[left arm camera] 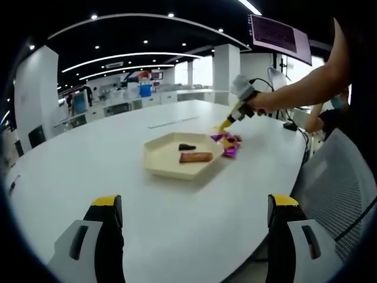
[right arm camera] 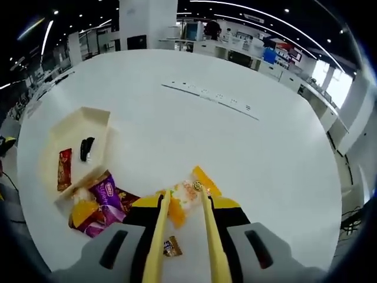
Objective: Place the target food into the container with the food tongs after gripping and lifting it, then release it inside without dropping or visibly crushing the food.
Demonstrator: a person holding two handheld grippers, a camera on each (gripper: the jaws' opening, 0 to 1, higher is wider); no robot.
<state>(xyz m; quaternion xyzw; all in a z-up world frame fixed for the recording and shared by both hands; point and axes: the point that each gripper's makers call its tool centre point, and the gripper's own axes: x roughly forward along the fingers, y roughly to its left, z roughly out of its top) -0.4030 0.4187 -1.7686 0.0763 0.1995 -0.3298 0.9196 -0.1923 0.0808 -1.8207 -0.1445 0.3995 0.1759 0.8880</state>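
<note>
Left gripper (left arm camera: 194, 236): jaws wide apart, holding nothing.
Right gripper (right arm camera: 181, 203): clamps yellow tongs (right arm camera: 182, 236); tips straddle orange-white packet (right arm camera: 185, 197).
Container (right arm camera: 79, 132): beside snack pile (right arm camera: 97, 206), two items inside.
Writing: unreadable.

White oval tabletop (right arm camera: 235, 153) carries a cream hexagonal tray (right arm camera: 79, 132), left of the right gripper (right arm camera: 183, 191). Snack packets (right arm camera: 97, 206) lie just beside the tray, below-left of the gripper tips; an orange packet (right arm camera: 188, 194) sits at the tips.

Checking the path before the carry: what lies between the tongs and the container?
In the right gripper view, a pile of snack packets, purple and orange, lies between the tongs and the container, against its near edge.
</note>
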